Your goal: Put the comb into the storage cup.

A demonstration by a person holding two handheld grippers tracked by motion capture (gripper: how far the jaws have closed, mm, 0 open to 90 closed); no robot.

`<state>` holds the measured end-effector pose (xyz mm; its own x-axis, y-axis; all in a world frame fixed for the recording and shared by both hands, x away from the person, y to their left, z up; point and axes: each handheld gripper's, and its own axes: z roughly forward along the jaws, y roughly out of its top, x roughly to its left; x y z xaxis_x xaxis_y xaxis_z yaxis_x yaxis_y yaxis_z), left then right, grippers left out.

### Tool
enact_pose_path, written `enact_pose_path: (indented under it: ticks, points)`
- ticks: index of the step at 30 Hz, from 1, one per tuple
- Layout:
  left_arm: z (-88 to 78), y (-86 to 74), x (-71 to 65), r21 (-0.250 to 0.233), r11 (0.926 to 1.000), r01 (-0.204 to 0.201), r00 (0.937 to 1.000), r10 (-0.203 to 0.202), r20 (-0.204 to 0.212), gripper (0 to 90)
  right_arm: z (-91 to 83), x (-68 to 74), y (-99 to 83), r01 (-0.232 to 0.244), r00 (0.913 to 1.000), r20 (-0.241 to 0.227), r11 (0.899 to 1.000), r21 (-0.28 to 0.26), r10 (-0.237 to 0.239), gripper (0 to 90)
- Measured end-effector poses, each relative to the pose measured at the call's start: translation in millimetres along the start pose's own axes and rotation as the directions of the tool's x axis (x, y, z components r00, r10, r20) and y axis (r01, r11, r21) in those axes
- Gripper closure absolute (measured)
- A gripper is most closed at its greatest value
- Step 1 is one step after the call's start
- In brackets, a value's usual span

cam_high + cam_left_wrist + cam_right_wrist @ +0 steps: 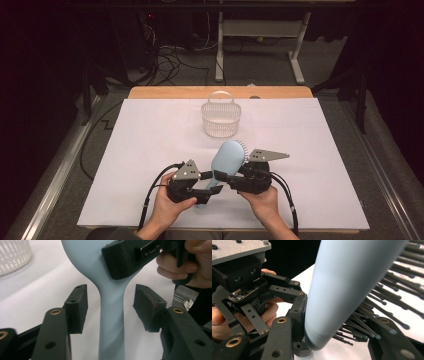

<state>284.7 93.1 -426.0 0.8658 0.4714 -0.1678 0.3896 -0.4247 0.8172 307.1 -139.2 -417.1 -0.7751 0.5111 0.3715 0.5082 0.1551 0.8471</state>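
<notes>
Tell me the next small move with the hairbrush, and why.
Probably draw the left gripper back off the handle. Its pads stand apart on either side of the light blue hairbrush without touching it, while the right gripper is clamped across the brush head, one pad on the smooth back, bristles on the other side. With one firm hold, the right hand could then carry it toward the white basket.

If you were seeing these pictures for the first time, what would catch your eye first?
The pale blue hairbrush near the front of the white table, where both hands meet. The right gripper is clamped on its bristled head, while the left gripper stands open around the handle, its fingers apart from it. Behind, a white slatted basket stands alone.
</notes>
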Motion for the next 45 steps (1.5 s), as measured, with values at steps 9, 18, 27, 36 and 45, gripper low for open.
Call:
enact_pose_path:
  ticks: [9,18,27,36,45]
  points:
    - [-0.3,-0.4,1.6,-0.005,0.9999,0.01,0.9996,-0.01,-0.028,28.5,-0.3,-1.7,0.1,-0.004,0.9999,0.009,1.0,0.007,0.004,55.4]
    - [-2.9,-2.7,0.6,-0.011,0.9999,0.005,0.9955,-0.006,-0.095,21.3,-4.1,-4.8,1.6,-0.018,0.9997,0.017,1.0,0.0,0.018,55.4]
    - [-12.8,-6.8,4.3,-0.012,0.9999,0.011,0.9902,-0.012,-0.139,16.7,-9.5,-6.6,2.7,-0.026,0.9993,0.028,1.0,0.001,0.026,55.3]
    - [-24.8,-12.8,12.3,-0.021,0.9992,0.033,0.9862,-0.036,-0.161,15.4,-14.3,-7.5,2.5,-0.027,0.9988,0.042,1.0,0.007,0.027,55.4]
    - [-33.9,-16.3,18.6,-0.033,0.9984,0.046,0.9821,-0.051,-0.181,15.4,-22.4,-12.6,4.1,-0.045,0.9969,0.066,0.999,0.009,0.044,55.4]
